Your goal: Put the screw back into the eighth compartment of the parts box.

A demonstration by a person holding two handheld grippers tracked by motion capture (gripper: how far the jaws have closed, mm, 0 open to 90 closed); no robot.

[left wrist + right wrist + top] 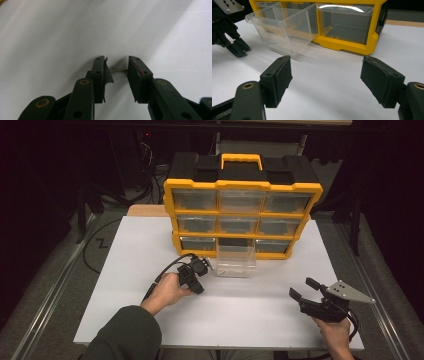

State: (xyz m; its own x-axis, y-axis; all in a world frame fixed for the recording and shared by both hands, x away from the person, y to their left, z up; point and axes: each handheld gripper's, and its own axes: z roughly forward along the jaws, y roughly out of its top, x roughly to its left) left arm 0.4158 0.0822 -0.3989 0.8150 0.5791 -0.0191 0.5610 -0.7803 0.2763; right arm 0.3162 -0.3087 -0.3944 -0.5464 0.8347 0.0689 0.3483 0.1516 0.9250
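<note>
A person seated at a white table (150, 270) works with a two-jaw gripper in each hand in front of a yellow-and-black parts organizer (242, 202) with three rows of clear drawers. The left gripper (119, 71) points down at the tabletop, its jaws drawn in around a small threaded screw (118, 71) that lies crosswise between the pads; the screw's ends reach both pads, so the tool appears to be grasping it, right at the table surface. In the high view this gripper sits just left of a clear plastic drawer (236, 261) pulled all the way out of the organizer's bottom row and resting on the table, touching the cabinet's front. The right gripper (325, 80) hovers near the table's right front corner with its jaws spread wide and nothing between them, aimed toward the drawer and the organizer's lower right compartment. No brand name, label or other writing can be read on the organizer, the drawer or either tool.
</note>
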